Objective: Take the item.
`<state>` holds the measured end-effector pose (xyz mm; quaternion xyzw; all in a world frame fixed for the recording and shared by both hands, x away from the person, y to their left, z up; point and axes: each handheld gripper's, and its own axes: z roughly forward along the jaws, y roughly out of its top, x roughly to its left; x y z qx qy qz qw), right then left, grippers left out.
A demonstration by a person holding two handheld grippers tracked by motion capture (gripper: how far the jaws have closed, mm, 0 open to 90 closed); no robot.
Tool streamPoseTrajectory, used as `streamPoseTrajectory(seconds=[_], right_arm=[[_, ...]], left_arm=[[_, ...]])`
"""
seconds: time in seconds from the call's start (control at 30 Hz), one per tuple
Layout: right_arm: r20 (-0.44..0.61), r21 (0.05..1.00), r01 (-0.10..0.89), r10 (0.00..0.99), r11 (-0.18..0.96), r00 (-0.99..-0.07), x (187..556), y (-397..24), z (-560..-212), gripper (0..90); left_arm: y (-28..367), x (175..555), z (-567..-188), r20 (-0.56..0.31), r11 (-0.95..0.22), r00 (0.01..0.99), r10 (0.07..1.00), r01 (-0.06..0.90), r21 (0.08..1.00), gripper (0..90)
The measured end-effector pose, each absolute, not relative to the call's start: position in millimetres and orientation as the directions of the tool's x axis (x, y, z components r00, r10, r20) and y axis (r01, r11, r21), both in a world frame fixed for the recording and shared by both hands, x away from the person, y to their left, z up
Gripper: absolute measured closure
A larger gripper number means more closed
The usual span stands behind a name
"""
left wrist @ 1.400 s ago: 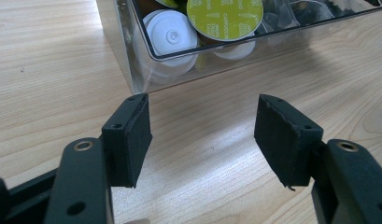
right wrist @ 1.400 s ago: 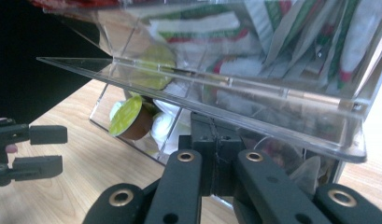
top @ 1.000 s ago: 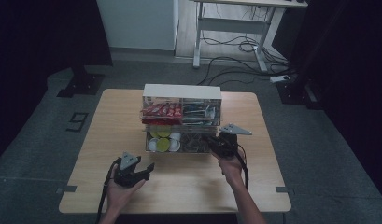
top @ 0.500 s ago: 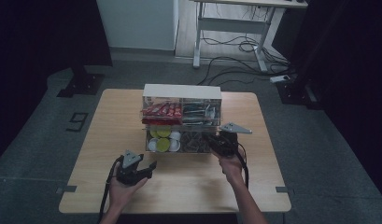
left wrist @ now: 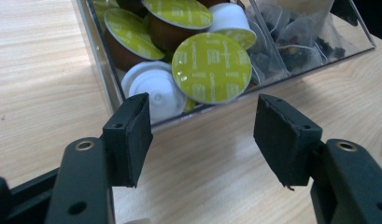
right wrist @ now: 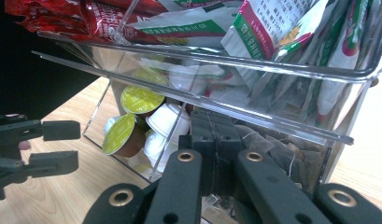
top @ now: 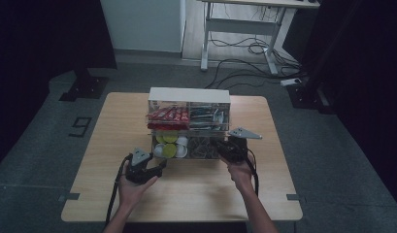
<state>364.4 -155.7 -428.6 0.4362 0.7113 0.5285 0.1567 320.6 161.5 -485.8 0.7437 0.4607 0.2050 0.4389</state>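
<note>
A clear organiser (top: 189, 124) is seen at the middle of the table (top: 99, 145), with two tiers. The upper tier holds red sachets (right wrist: 62, 18) on one side and white-and-green sachets (right wrist: 268, 28) with small print too fine to be read on the other. The lower tier holds capsules (left wrist: 211, 67) with lime-green foil lids, their faint lettering unreadable, beside white capsules (left wrist: 153, 91) and tea bags (left wrist: 291, 37). The left gripper (left wrist: 202, 135) is held just in front of the organiser's capsule compartment, jaws wide apart, with nothing between them. The right gripper (right wrist: 215, 140) is pressed against the organiser's front wall at the tea-bag compartment, jaws closed together; whether anything is pinched cannot be told
</note>
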Motion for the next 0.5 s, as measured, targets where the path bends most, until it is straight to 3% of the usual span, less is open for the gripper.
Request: streamPoseTrajectory(seconds=[0.5], right_arm=[[0.234, 0.887, 0.457, 0.787, 0.068, -0.571, 365.3, -155.2, -429.2, 89.1]], left_arm=[[145.7, 337.4, -486.2, -0.113, -0.176, 0.494, 0.862, 0.501, 0.847, 37.4]])
